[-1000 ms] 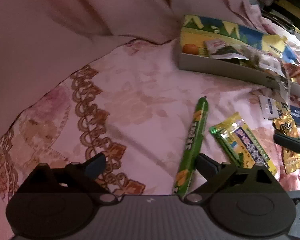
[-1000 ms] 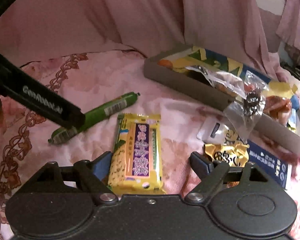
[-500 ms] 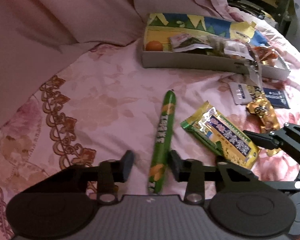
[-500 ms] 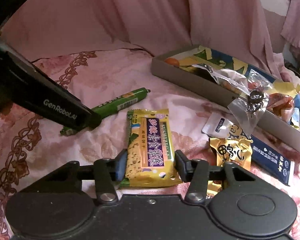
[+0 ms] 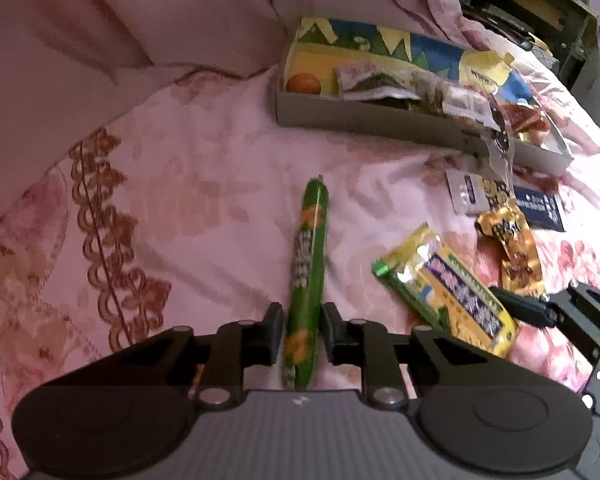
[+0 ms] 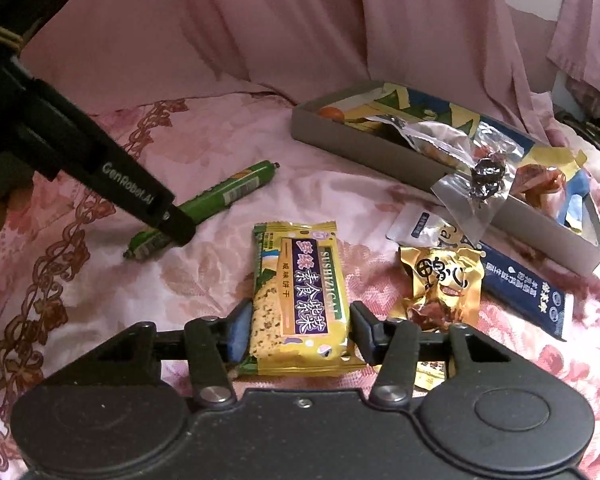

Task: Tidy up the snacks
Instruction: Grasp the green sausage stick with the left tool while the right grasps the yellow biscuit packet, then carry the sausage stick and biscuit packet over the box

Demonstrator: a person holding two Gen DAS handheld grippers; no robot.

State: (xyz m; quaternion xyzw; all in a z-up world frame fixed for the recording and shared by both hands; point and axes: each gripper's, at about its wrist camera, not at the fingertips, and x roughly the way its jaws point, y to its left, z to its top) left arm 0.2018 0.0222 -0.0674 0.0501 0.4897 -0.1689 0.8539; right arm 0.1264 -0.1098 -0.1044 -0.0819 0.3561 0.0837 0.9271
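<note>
- Gripping the green sausage stick (image 5: 310, 248) near its lower end with the left gripper (image 5: 303, 326), low centre of the left wrist view; jaws just closing, now pressed on either side of the stick.
- Held by the end rather than the middle, probably so that the long free part can go into the box first.
- Lying lengthwise along the gripper's line, tip toward mid-frame, on or barely off the floral pink cover (image 5: 180, 180); cannot tell which.
- Bracketing the yellow biscuit packet (image 6: 300, 280) with the right gripper (image 6: 298, 330), low centre of the right wrist view; jaws just easing a little wider, with the packet between them and both fingers against its long edges.
- Taken across the narrow width, likely because the flat packet offers no other edge to pinch on soft cloth; a light squeeze probably spares the biscuits.
- Waiting at upper right in both views: the open cardboard box (image 6: 380, 160), already crowded with wrappers at its right part, its left end barer.
- Left loose on the cover just below the box, at right: a gold wrapped snack (image 6: 440, 280) and a navy sachet (image 6: 528, 292).
- Judged as the pick-up step, one snack per gripper, with lifting toward the box to follow.
</note>
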